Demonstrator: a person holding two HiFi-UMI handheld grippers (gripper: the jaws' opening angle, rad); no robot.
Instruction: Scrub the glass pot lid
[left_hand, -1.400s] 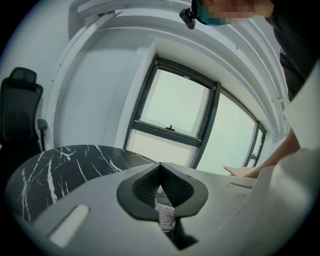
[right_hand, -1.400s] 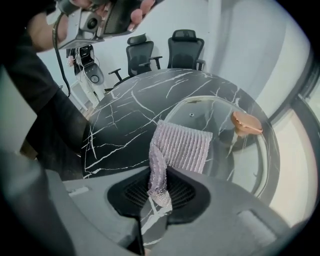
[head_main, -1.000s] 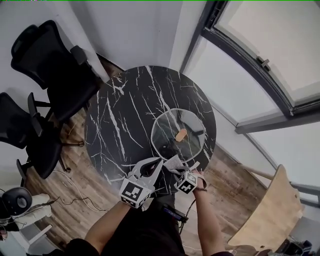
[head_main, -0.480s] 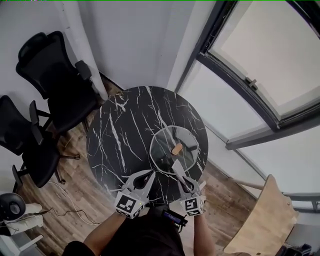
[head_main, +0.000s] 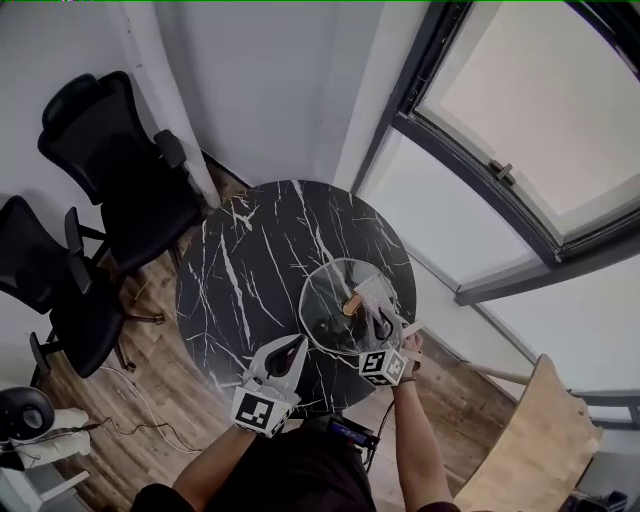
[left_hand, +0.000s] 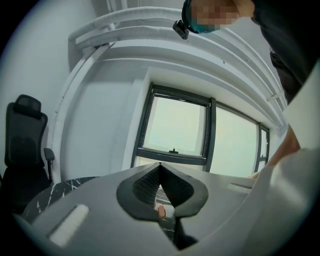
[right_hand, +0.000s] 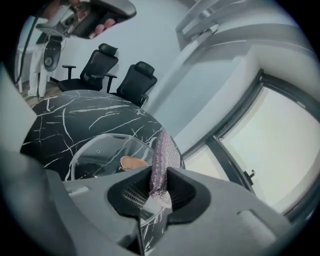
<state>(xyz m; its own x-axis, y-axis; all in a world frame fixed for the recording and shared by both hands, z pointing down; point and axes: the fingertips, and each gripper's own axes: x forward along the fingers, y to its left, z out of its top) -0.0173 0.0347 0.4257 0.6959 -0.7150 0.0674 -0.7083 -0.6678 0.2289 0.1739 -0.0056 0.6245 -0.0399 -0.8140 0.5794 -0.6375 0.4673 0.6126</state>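
The lid (head_main: 325, 305) lies flat near the table's (head_main: 250, 270) right edge. The right gripper (head_main: 380, 322) clamps a scourer (right_hand: 161, 160) over the lid. The left gripper (head_main: 297, 345), jaws closed and empty, is at the near edge.

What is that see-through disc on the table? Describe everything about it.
A round, clear glass pot lid with a tan, wood-like knob at its centre. It lies flat, knob up, near the edge of the black marbled table. A silvery mesh cloth, held in the right gripper, reaches over it.
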